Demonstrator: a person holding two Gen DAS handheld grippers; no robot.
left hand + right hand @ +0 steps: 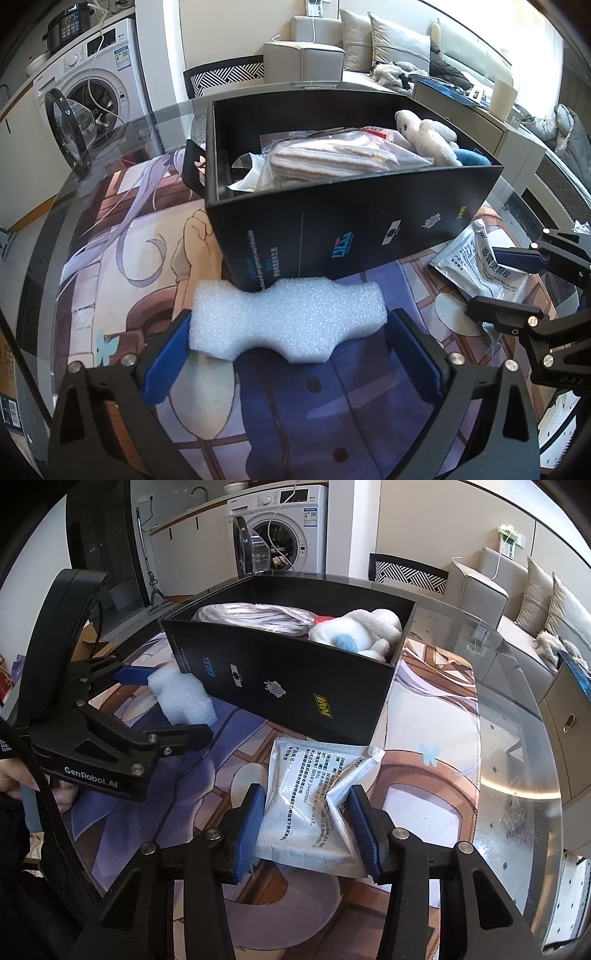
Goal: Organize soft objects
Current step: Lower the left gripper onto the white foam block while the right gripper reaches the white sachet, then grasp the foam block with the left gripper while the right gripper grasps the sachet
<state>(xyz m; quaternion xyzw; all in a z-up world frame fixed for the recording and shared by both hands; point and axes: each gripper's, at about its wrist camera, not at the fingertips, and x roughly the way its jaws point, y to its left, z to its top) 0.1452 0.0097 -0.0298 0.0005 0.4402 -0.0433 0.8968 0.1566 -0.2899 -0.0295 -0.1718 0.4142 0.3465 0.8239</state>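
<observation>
Daylight floods in from a window (491, 22) at the upper right of my left view, blown out to white. The glass tabletop (517, 716) throws back a bright streak and hazy reflections in my right view. Both pictures are sharp at centre, bowed hard by the fisheye, with black vignetting in the corners. The black box (351, 229) wall stays dim.

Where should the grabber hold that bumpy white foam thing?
Best at the narrow waist in the middle of the foam block, coming down from above on the near side. It lies flat beside the black box, and the notches there make it thinner, so jaws fit across.
</observation>
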